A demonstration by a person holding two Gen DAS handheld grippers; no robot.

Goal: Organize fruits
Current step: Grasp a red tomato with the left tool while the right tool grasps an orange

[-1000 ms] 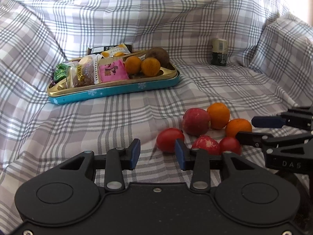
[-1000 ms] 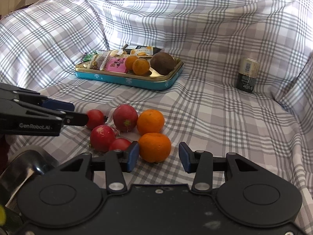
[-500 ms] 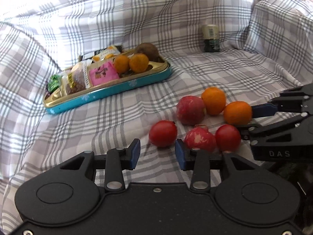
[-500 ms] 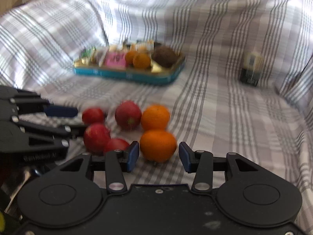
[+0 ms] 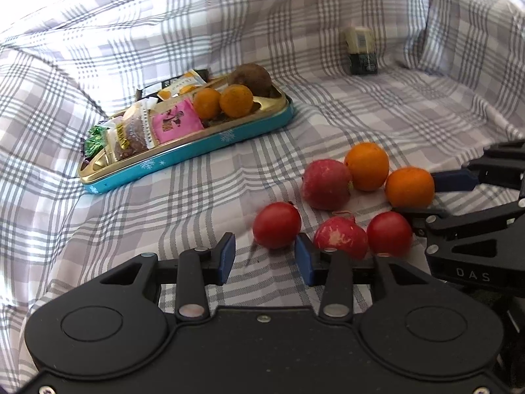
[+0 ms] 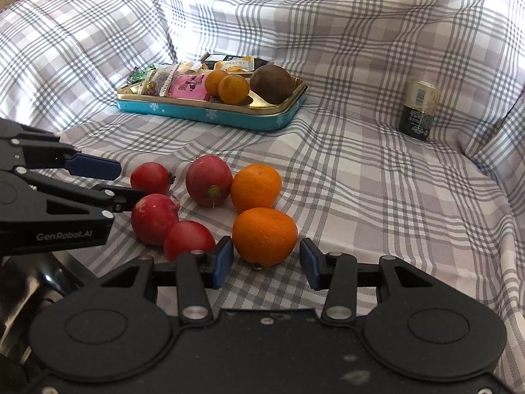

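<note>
Right wrist view: your right gripper (image 6: 266,259) is closing on the near orange (image 6: 264,240), not yet pinching; it sat farther off earlier.

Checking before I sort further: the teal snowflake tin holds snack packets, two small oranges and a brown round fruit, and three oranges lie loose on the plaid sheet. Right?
Not quite. Only two loose oranges lie on the plaid sheet, not three; the right wrist view shows them beside four red fruits. The teal snowflake tin does hold snack packets, two small oranges and a brown round fruit.
</note>
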